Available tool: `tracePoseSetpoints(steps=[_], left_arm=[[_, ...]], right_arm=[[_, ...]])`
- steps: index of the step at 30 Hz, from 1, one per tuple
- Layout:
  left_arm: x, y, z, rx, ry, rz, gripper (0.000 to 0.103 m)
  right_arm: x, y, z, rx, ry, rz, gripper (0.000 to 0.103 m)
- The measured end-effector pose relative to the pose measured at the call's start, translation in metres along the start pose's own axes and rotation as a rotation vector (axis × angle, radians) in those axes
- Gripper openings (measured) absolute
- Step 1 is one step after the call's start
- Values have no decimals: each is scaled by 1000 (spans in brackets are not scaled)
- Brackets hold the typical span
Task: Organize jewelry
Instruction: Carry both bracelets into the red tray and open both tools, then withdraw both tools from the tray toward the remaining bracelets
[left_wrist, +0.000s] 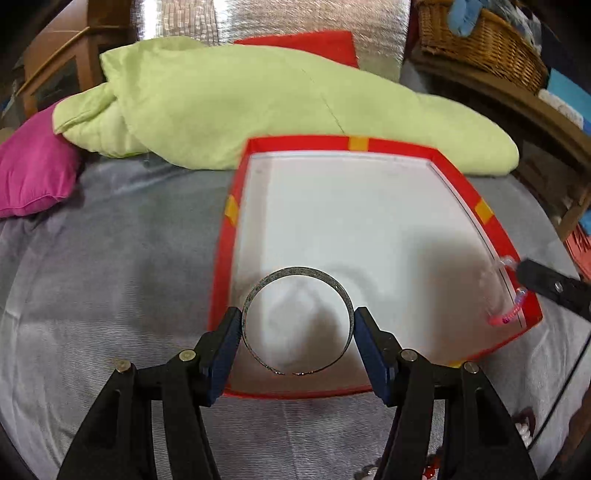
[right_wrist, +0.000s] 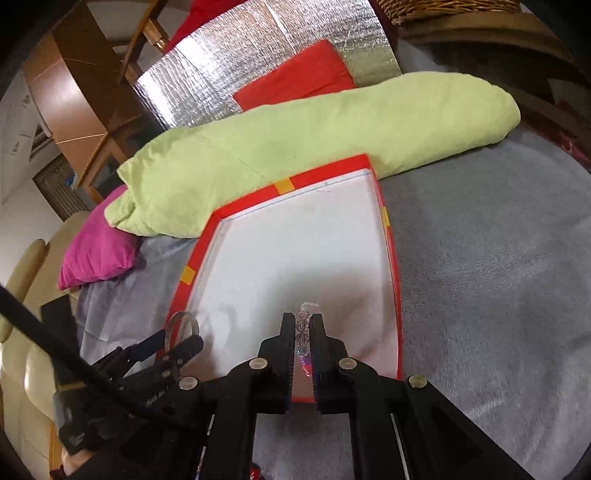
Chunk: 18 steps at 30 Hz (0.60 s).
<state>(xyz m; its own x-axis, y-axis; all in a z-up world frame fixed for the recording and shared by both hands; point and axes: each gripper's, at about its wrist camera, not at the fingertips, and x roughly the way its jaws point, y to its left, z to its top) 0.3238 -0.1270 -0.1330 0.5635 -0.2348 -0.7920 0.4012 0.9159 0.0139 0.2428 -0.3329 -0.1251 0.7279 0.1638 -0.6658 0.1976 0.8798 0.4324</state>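
A red-rimmed box lid with a white floor (left_wrist: 236, 236) (right_wrist: 199, 258) lies on a grey bedspread. My left gripper (left_wrist: 297, 325) is shut on a silver cuff bangle (left_wrist: 299, 273), held upright over the tray's near edge; the bangle also shows in the right wrist view (right_wrist: 181, 321). My right gripper (right_wrist: 303, 321) is shut on a clear and pink beaded bracelet (right_wrist: 303, 328), held over the tray's near right part. In the left wrist view the bracelet (left_wrist: 509, 314) hangs at the tray's right rim, by the right gripper's fingers (left_wrist: 543, 284).
A light green pillow (left_wrist: 258, 99) lies along the tray's far side, with a magenta cushion (left_wrist: 33, 173) to its left and a red cushion (right_wrist: 295, 74) behind. A wicker basket (left_wrist: 480, 40) stands on a wooden shelf at right. More jewelry (left_wrist: 524, 435) lies on the bedspread near right.
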Motion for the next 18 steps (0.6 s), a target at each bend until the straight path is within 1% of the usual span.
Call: tracePoseSetpoints(steps=[1, 3, 4, 5, 6, 7, 11, 13, 18], left_arm=[[2, -2, -1, 9, 9, 4, 64], [6, -3, -3, 16, 38, 10, 64], [9, -2, -5, 9, 57, 4, 64], [9, 1, -6, -11, 63, -13, 64], [9, 2, -6, -25, 70, -24, 64], [9, 4, -7, -36, 80, -34, 64], [3, -1, -13, -39, 87, -39, 62], [2, -5, -14, -40, 89, -41, 62], [-9, -20, -21, -33, 96, -52, 62]], right_arm=[[1, -2, 1, 5, -5, -6, 11], [-1, -5, 3, 12, -11, -20, 22], [-3, -7, 4, 18, -19, -27, 39], [-6, -8, 5, 24, -29, -34, 59], [-12, -10, 5, 30, -54, -41, 64], [-19, -11, 5, 32, -79, -40, 64], [-37, -13, 6, 21, -112, -37, 64], [-44, -14, 6, 21, -109, -33, 64], [-62, -19, 1, -10, -115, -57, 63]])
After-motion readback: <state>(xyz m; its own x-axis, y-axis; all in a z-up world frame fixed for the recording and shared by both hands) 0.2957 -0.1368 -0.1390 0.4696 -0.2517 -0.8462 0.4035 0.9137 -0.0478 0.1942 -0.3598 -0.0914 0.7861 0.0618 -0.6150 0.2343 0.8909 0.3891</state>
